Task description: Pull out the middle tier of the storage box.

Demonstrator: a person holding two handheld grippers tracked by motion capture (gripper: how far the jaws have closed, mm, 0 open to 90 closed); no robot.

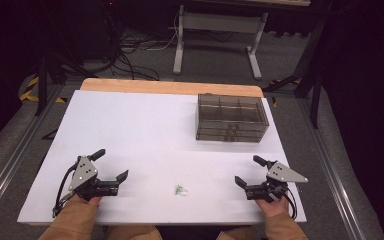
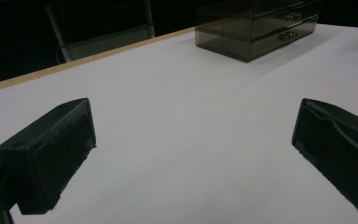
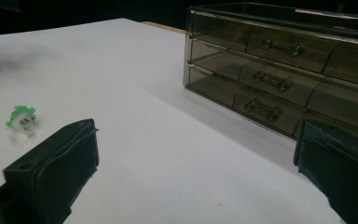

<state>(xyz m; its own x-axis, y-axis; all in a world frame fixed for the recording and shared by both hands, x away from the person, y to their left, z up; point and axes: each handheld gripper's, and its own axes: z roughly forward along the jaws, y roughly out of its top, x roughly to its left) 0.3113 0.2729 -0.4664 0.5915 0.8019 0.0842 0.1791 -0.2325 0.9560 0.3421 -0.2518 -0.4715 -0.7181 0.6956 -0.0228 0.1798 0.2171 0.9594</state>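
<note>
- A person's two hands come in at the near edge of a white table (image 1: 145, 130), each holding a two-jaw gripper.
- The left gripper (image 1: 111, 166) rests near the table's front left corner; its jaws stand wide apart with nothing between them.
- The right gripper (image 1: 249, 171) rests near the front right corner; its jaws are likewise spread wide and empty.
- A small green and white object (image 1: 181, 190) lies on the table between the two grippers, near the front edge, apart from both and touched by neither.
- In the right gripper view the small object (image 3: 21, 119) sits just beyond and to the left of that gripper's left jaw; it is too small to show any writing.
- Farther back, toward the right, stands a smoky, see-through drawer chest (image 1: 232, 117) with open compartments on top and small metal handles on its drawer fronts.
- No brand, label or readable writing shows on the chest, the grippers or the table.
- Beyond the table's wooden far edge lie dark floor, cables (image 1: 130, 60) and a white desk frame (image 1: 217, 35).
</note>
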